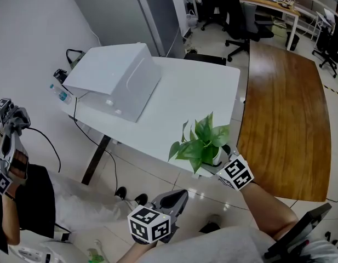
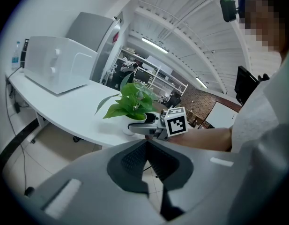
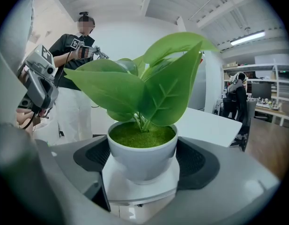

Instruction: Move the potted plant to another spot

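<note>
Right gripper (image 1: 222,159) is clamped on the potted plant (image 1: 204,141). Jaws stand wide, and the pads (image 3: 196,161) sit flush against both sides of the white pot, just below its rim. Green leaves stand upright above the jaws.

The plant is at the near edge of the white worktop (image 1: 196,92), close to the near right corner where the brown wooden table (image 1: 284,114) butts up. A white square base (image 3: 139,187) shows under the pot. Can't tell whether the pot is bearing on the worktop or already slightly clear of it.

Left gripper (image 1: 179,197) is closed with its tips together and nothing between them. It's held off the worktop over the floor, near side, left of the plant and pointing toward it.

A white box-shaped appliance (image 1: 116,78) sits at the far left corner of the worktop, well apart from the plant. A bottle (image 1: 59,93) is just beside the worktop's left edge.

A second person (image 1: 10,201) stands on the left past the worktop, holding their own gripper rig.
</note>
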A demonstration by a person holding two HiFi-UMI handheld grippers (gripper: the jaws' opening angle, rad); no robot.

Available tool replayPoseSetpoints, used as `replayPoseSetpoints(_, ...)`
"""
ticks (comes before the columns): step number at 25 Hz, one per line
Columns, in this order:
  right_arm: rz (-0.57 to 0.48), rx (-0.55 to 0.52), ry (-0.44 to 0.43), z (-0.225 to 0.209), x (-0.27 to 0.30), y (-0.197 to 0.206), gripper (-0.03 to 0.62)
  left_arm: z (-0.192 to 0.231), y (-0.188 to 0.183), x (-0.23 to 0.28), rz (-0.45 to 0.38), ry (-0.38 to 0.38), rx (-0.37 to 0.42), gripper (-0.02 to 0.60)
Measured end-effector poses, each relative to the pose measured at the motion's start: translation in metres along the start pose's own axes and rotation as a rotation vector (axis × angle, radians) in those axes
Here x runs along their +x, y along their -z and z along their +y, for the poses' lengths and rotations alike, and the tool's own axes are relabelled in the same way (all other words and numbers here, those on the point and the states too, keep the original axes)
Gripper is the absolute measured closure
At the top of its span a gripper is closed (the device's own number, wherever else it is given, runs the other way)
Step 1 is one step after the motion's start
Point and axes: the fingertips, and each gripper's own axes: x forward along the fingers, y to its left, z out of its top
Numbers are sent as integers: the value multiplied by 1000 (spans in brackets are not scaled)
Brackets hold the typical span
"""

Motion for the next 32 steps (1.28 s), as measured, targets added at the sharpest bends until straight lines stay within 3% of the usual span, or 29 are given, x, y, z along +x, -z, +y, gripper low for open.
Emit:
replayPoseSetpoints(13, -29, -3, 52, -9, -15, -7, 155, -2, -1, 8, 5, 45, 24, 583)
replayPoseSetpoints(20, -30, -5, 93, -13, -44, -19, 154, -23, -9, 9, 13, 88, 41, 583)
replayPoseSetpoints(24, -28, -3, 129, -7, -32, -21, 154, -3, -8, 3, 10, 124, 53, 583)
replayPoseSetpoints(32, -31, 0, 176, -38, -100, -15, 154, -56, -21, 36, 5, 154, 90, 583)
